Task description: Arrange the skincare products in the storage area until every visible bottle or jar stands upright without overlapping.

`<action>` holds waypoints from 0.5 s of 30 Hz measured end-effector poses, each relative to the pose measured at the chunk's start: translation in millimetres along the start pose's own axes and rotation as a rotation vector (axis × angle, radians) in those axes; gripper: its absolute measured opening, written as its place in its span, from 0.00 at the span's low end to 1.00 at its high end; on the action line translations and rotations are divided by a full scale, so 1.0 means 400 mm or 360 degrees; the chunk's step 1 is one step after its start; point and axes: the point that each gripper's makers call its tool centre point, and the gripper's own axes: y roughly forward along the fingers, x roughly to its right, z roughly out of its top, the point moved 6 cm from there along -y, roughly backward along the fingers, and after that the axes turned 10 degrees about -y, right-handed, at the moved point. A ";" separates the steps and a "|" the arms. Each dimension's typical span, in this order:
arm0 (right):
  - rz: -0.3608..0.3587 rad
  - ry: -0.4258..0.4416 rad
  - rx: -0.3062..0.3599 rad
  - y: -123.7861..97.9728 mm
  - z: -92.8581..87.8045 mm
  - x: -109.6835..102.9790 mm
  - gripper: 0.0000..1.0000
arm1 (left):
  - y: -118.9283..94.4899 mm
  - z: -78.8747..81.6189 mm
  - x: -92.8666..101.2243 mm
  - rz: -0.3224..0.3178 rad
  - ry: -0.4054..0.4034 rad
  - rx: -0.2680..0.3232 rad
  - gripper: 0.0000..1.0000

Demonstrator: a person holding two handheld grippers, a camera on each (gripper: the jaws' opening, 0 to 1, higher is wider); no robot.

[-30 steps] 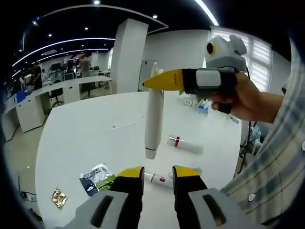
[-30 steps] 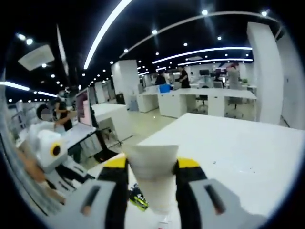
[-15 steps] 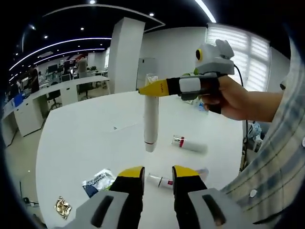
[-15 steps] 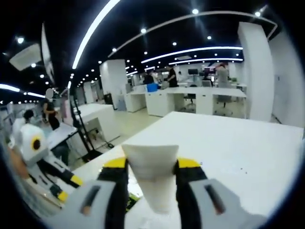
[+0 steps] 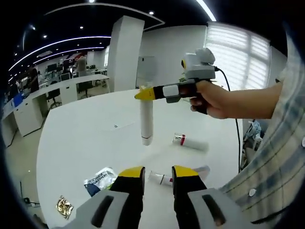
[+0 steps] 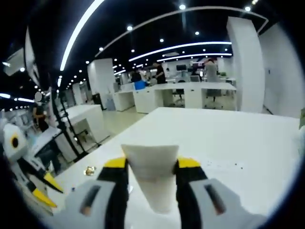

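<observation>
A long white tube (image 5: 146,119) hangs cap-down in the air over the white table (image 5: 86,138). My right gripper (image 5: 142,94) comes in from the right, held by a hand, and is shut on the tube's flat crimped end (image 6: 151,171). In the right gripper view that end fills the gap between the yellow jaws of my right gripper (image 6: 151,164). My left gripper (image 5: 157,174) stands open low in its view with nothing between its fingers, and it also appears at the far left as my left gripper (image 6: 44,190). A tube with a red band (image 5: 188,142) and a smaller tube (image 5: 159,179) lie flat on the table.
A blue, green and white sachet (image 5: 99,179) and a small gold sachet (image 5: 63,206) lie near the table's front left edge; the gold sachet (image 6: 88,170) also shows from the other side. A person's checked sleeve (image 5: 267,157) fills the right. Office desks stand beyond the table.
The right gripper has carried the hanging tube farther from the left gripper and slightly left. The right gripper view has swung, so the left gripper now sits at its far left edge.
</observation>
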 end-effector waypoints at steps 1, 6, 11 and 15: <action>-0.0002 -0.0003 0.0004 0.009 -0.002 0.002 0.36 | -0.001 0.001 -0.002 0.0004 0.0001 0.0000 0.23; -0.0026 -0.0021 0.0010 0.041 -0.006 0.018 0.36 | -0.003 0.006 -0.016 0.0020 0.0000 -0.0006 0.23; -0.0048 -0.0004 0.0030 0.061 -0.011 0.035 0.36 | -0.007 0.001 -0.022 0.0032 -0.0009 -0.0018 0.23; -0.0062 0.0003 0.0001 0.075 -0.030 0.050 0.36 | -0.007 -0.007 -0.023 0.0029 -0.0025 -0.0037 0.23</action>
